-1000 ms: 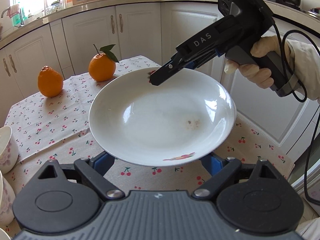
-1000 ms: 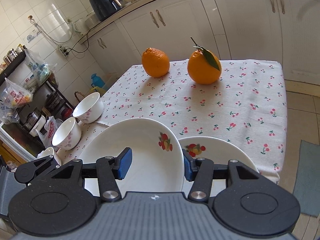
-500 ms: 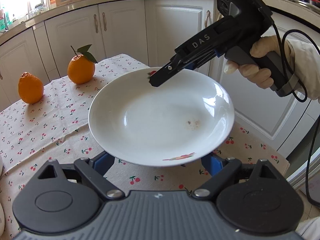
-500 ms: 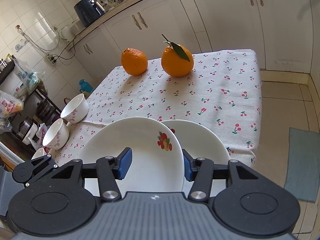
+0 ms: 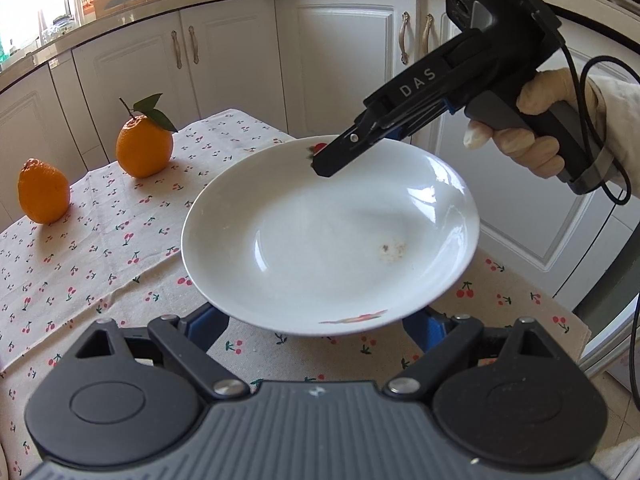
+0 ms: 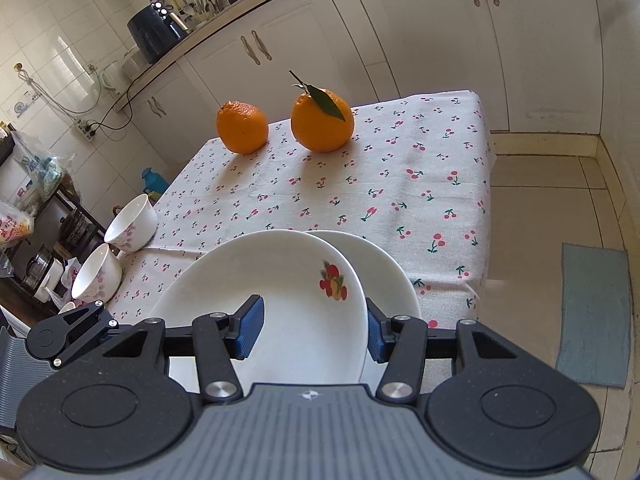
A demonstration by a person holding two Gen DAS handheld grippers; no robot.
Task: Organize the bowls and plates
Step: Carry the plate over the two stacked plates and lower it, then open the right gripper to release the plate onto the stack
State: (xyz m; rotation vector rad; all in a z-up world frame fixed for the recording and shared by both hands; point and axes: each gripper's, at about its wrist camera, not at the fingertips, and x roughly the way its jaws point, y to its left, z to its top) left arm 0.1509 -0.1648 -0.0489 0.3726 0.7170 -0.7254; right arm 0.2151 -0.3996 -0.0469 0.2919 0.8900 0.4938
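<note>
**A:** Which step were we in?

**B:** Stacking, we judged. Our right gripper (image 5: 320,166) had its fingers pinched on the far rim of the held plate (image 5: 328,236), which filled the middle of the left wrist frame, raised clear of the cloth-covered worktop (image 5: 80,264).

**A:** And where was it heading?

**B:** In the right wrist frame the held plate overlapped a second plate (image 6: 392,276) lying on the worktop at lower centre, offset to the right of it. That second plate looked like the target.

**A:** What about our left gripper (image 5: 316,330)?

**B:** Its fingers stood wide, under the near rim at the bottom of the left frame, gripping nothing. Whether the rim touched them, we could not tell.

**A:** So the next move?

**B:** Probably to centre the held plate over the second plate and lower it level, so the rims nested without a knock, then release.

**A:** Anything else waiting?

**B:** Two bowls (image 6: 132,224) sat at the left edge of the right frame, unstacked. The two oranges (image 6: 322,120) stayed far off.
</note>
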